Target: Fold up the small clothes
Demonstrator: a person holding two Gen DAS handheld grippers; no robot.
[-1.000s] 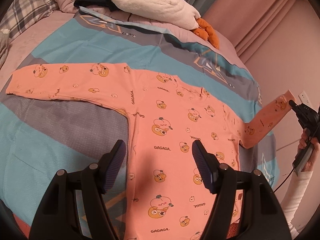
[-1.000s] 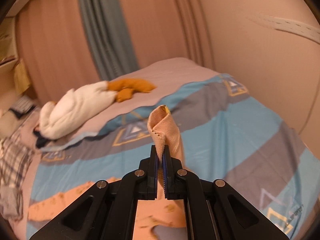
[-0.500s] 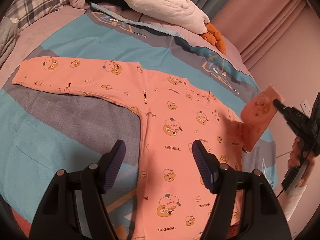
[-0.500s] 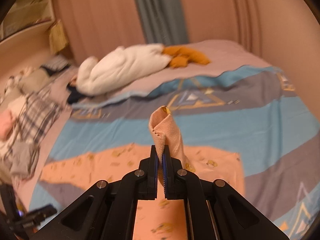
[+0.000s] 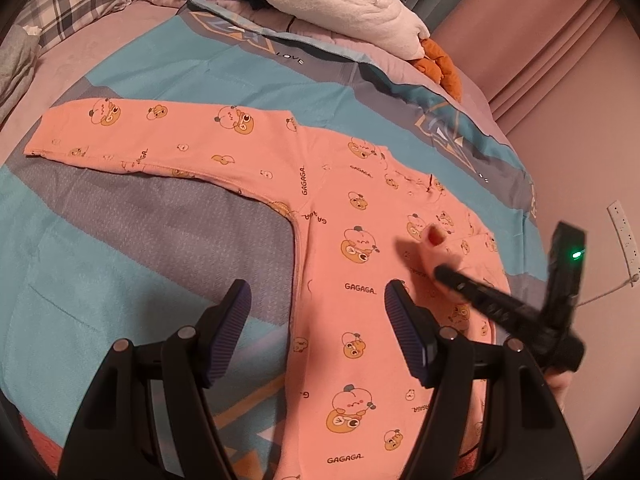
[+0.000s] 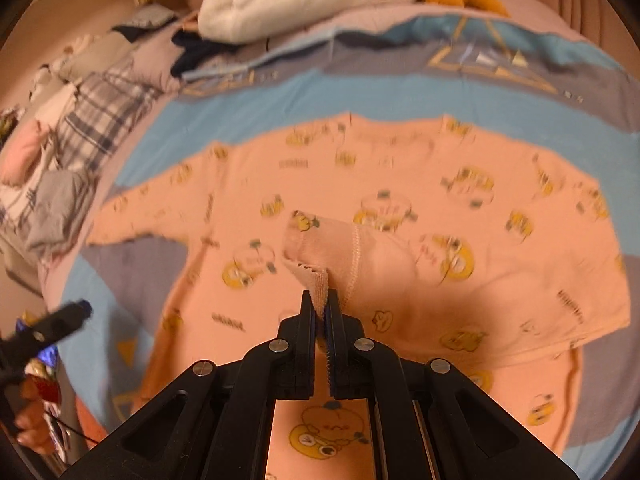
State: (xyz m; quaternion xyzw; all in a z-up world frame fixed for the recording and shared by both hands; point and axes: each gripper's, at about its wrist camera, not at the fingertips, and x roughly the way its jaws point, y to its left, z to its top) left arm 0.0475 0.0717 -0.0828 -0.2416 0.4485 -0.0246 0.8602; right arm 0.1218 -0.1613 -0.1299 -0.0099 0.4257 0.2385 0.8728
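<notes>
The right gripper (image 6: 320, 304), pinching the sleeve cuff (image 6: 316, 276), has swung in from beside the bed and now holds it over the chest of the orange top (image 5: 360, 280) (spread flat on the quilt (image 5: 120, 280)). The left gripper (image 5: 318, 300) still hovers with fingers spread, empty.
</notes>
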